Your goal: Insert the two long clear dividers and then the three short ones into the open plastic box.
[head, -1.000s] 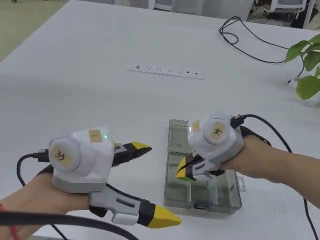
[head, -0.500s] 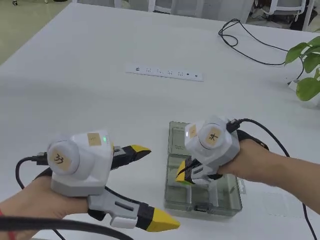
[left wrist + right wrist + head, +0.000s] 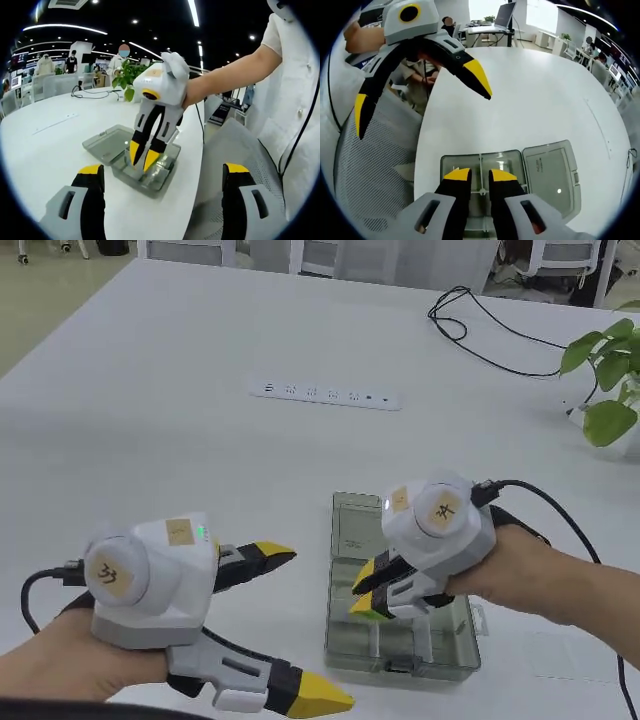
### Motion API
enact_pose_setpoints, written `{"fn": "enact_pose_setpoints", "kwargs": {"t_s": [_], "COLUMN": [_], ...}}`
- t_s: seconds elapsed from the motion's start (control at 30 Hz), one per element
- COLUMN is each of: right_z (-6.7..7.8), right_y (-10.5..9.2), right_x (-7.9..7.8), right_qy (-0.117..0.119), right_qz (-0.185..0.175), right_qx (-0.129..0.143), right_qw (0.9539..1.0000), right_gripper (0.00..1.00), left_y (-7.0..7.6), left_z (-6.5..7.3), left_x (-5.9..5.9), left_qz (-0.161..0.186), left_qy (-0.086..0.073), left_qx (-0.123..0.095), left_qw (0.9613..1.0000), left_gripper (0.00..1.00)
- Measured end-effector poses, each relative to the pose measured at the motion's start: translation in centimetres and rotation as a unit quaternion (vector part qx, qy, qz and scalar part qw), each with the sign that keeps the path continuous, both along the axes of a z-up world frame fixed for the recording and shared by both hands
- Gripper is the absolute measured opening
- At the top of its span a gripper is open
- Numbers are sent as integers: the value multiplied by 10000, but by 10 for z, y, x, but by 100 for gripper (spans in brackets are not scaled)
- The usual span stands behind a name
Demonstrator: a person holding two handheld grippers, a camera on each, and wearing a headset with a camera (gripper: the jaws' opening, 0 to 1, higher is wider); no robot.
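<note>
Left tongs point(image 3: 312, 630): nearest, jaws spread wide, nothing between them, above the white counter point(image 3: 150, 420) just left of the box. Right tongs point(image 3: 366, 598): yellow tips drawn close with a narrow gap, pointing down into the box base; whether they pinch a divider cannot be told. Open plastic box point(image 3: 400, 662): clear grey, at the counter's near edge, lid laid flat behind the base. Clear dividers point(image 3: 376, 638): upright inside the base, under the right tongs. Power strip point(image 3: 325, 395): white, mid-counter. Black cable point(image 3: 480, 335): looped, far right. Green plant point(image 3: 600, 390): right edge.
</note>
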State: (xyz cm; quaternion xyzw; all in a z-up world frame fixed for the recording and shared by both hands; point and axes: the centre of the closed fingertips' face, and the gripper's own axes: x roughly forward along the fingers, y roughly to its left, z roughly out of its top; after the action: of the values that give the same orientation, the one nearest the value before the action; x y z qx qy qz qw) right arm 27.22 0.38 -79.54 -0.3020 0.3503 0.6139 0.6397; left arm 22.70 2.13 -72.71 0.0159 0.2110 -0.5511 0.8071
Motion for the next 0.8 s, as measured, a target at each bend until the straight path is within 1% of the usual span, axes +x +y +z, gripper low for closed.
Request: {"fn": "enact_pose_setpoints", "kwargs": {"t_s": [0.33, 0.57, 0.8], "right_z": [17, 28, 37], "right_y": [-7, -18, -36], "right_x": [2, 3, 5], "right_qy": [-22, -52, -101], "right_qz": [-182, -226, -304], "right_qx": [239, 325, 366], "right_qw": [9995, 9992, 9988], "right_gripper": [22, 29, 33], "left_y": [1, 1, 2], "left_z": [0, 0, 0], "left_x": [0, 0, 0], "left_qz": [10, 4, -2], "left_qy": [24, 13, 11], "left_qx": [19, 30, 43], "left_qw": [10000, 10000, 10000], "left_gripper": [100, 100, 100]}}
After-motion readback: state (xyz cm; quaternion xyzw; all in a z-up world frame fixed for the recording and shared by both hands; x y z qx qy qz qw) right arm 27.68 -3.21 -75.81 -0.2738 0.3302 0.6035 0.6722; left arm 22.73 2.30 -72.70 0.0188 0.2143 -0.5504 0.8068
